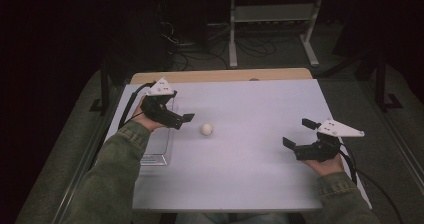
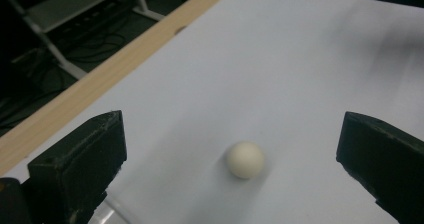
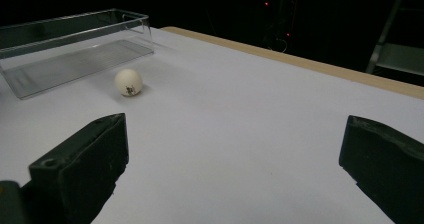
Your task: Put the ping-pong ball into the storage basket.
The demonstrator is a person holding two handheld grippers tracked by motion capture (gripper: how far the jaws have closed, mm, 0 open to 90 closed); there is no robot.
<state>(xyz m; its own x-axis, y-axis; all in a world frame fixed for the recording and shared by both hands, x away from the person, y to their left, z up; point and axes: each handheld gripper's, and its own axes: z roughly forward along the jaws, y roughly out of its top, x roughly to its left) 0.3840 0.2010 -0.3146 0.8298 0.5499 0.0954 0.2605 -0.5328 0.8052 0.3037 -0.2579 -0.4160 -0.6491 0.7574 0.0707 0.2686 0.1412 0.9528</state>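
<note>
Resting on the white table (image 1: 250, 154), the ball (image 1: 207, 129) lies just ahead of the left gripper (image 1: 186, 118), near it but not touching. It is small, round, matt and cream-white; in the right gripper view a dark printed mark (image 3: 130, 90) shows on its side, too small to read. No other writing is legible.

Both grippers are black, blocky and hard-edged, each topped by a grey three-cornered plate with small dark dots. The left gripper has its jaws spread wide, and in the left gripper view the ball (image 2: 245, 159) sits on the table between and beyond them, gripped by nothing. The right gripper (image 1: 300, 134) is likewise spread wide and empty, well apart from the ball, at the table's right side.

A clear plastic tray (image 1: 160, 156), rectangular with low walls, lies at the table's left edge under the left hand (image 1: 145, 121); the ball is just beside it, outside. The table's far edge is bare pale wood (image 1: 220, 76). Both sleeves are coarse green cloth.
</note>
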